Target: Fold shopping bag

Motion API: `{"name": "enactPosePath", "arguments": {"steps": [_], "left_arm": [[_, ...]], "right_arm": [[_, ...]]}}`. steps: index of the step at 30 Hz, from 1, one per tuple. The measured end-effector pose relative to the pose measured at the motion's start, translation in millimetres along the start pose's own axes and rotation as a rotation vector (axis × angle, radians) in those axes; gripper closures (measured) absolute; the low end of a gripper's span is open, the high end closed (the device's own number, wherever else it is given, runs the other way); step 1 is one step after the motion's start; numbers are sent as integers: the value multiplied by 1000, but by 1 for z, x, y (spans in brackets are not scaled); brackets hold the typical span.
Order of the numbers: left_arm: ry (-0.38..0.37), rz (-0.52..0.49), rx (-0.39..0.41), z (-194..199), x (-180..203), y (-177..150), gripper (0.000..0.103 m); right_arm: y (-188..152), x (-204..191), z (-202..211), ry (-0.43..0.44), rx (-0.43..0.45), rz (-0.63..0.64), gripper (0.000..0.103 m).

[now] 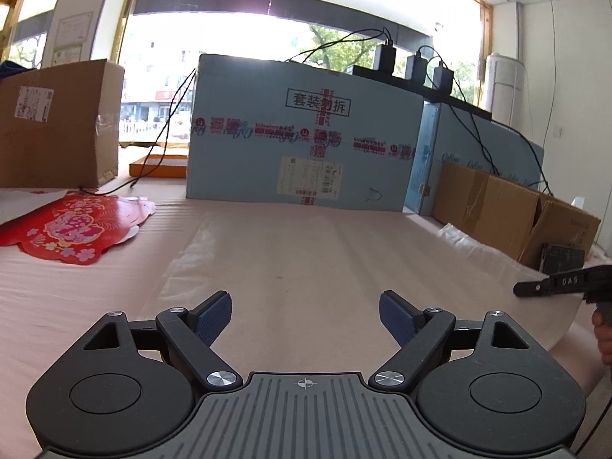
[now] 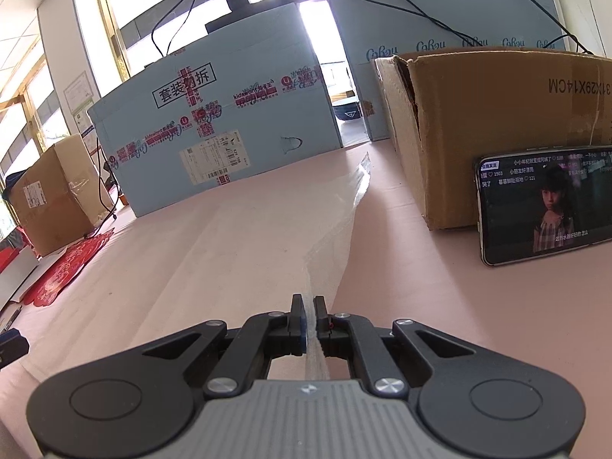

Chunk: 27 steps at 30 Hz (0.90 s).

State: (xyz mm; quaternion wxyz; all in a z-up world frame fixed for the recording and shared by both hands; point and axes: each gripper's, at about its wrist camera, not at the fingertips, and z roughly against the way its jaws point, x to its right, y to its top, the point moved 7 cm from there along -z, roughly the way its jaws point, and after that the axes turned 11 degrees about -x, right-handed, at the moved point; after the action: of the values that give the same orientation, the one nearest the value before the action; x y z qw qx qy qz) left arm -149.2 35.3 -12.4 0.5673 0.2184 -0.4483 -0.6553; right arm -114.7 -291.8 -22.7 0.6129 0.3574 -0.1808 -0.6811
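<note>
Both tongs meet the clear shopping bag (image 2: 336, 229): right tongs (image 2: 309, 306) pinch it.

Shopping bag (image 1: 306, 252) flat on worktop (image 1: 76, 298); large printed carton (image 1: 302, 130) behind it; phone (image 2: 547, 202) leaning against cardboard box (image 2: 497, 134) at right; paper cutout (image 1: 72, 225) at left.

Edges, glare and film: what stays unreadable

Right gripper (image 1: 520, 290) cut by the frame edge in the left wrist view, only a fingertip and part of a hand (image 1: 604, 334) showing. Clear shopping bag (image 2: 332, 237) nearly vanishes against the pink table (image 2: 401, 267) (outline hard to trace). Phone (image 2: 543, 206) clipped at the right; its caption text too small. Window (image 1: 237, 38) blown out.
</note>
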Motion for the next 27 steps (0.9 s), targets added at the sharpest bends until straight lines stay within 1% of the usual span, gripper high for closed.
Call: {"name": "enactPosePath", "arguments": {"steps": [2, 5, 11, 13, 16, 18, 21, 23, 24, 25, 27], "left_arm": [[-53, 48, -7, -11, 2, 6, 8], [-109, 19, -38, -29, 14, 9, 8], [-137, -20, -123, -60, 28, 3, 8], [-143, -21, -121, -58, 29, 1, 8], [-114, 17, -64, -35, 17, 5, 8], [-68, 41, -16, -12, 3, 9, 8], [31, 84, 58, 27, -22, 11, 8], [55, 134, 85, 43, -35, 10, 7], [67, 158, 98, 51, -41, 10, 5], [71, 181, 109, 57, -46, 9, 3], [7, 198, 95, 47, -42, 7, 2]], "right_arm": [[0, 0, -2, 4, -8, -8, 99], [0, -1, -1, 8, -4, -3, 99], [1, 0, -1, 10, -4, -4, 97], [1, 1, -1, 10, -4, -7, 97], [0, 3, 0, 7, 0, -10, 97], [0, 4, 0, 8, 1, -12, 97], [-1, 5, 0, 14, 0, -15, 97], [-1, 5, -1, 15, 0, -15, 96], [-1, 5, -2, 16, 0, -16, 96], [-1, 5, -2, 17, 0, -16, 96], [-1, 5, -4, 16, -4, -22, 96]]}}
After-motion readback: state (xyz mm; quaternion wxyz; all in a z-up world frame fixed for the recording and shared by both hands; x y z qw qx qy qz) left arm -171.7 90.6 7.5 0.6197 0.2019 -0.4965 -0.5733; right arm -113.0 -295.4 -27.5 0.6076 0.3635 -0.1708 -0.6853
